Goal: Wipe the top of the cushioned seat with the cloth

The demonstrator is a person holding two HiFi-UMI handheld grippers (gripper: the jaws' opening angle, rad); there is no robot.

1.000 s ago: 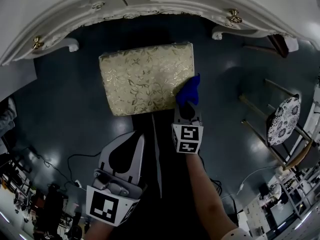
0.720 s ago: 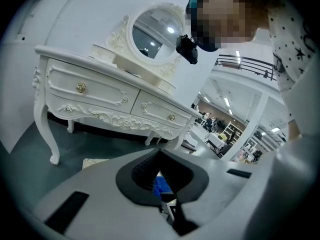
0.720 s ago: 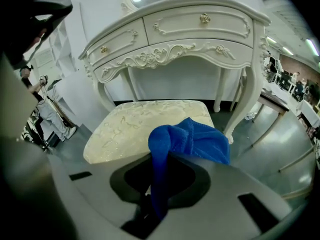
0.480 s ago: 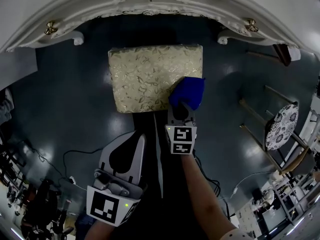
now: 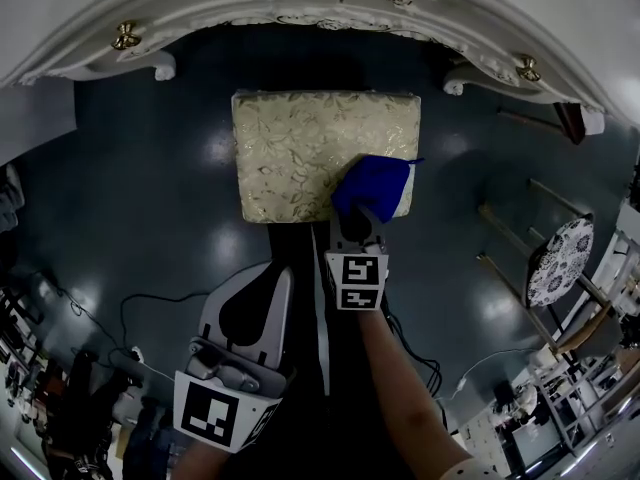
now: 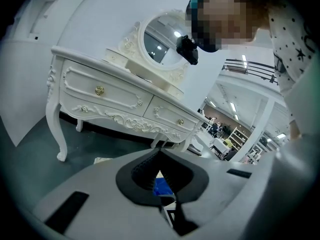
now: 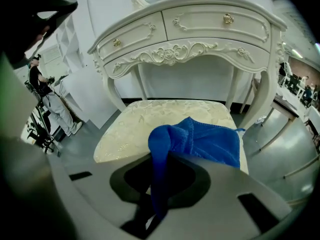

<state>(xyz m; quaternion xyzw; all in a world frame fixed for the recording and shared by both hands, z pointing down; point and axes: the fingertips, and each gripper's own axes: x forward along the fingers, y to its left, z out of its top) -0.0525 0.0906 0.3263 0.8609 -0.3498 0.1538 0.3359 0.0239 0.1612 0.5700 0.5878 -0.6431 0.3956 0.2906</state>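
While the person stands over it, the cushioned seat (image 5: 295, 148) sits on the dark floor (image 5: 140, 198) just in front of a white dressing table (image 5: 300, 3), its pale leaf-patterned top facing up. At its near right corner lies the blue cloth (image 5: 375, 183), bunched and spread over the fabric, one edge reaching the seat's right side. The right gripper (image 5: 360, 226) has its jaws clamped tight on a gathered fold of that cloth; from the right gripper view the fold runs down between the jaws while the rest of the cloth (image 7: 205, 141) rests flat on the seat (image 7: 145, 121), with the table's carved drawers (image 7: 200, 26) behind it. The left gripper (image 5: 268, 290) hangs low and well back from the seat, short of its near edge, touching nothing. Its jaws are closed together at the tips with nothing held, and the left gripper view looks past them toward the dressing table (image 6: 115, 101) and its oval mirror (image 6: 162, 46).
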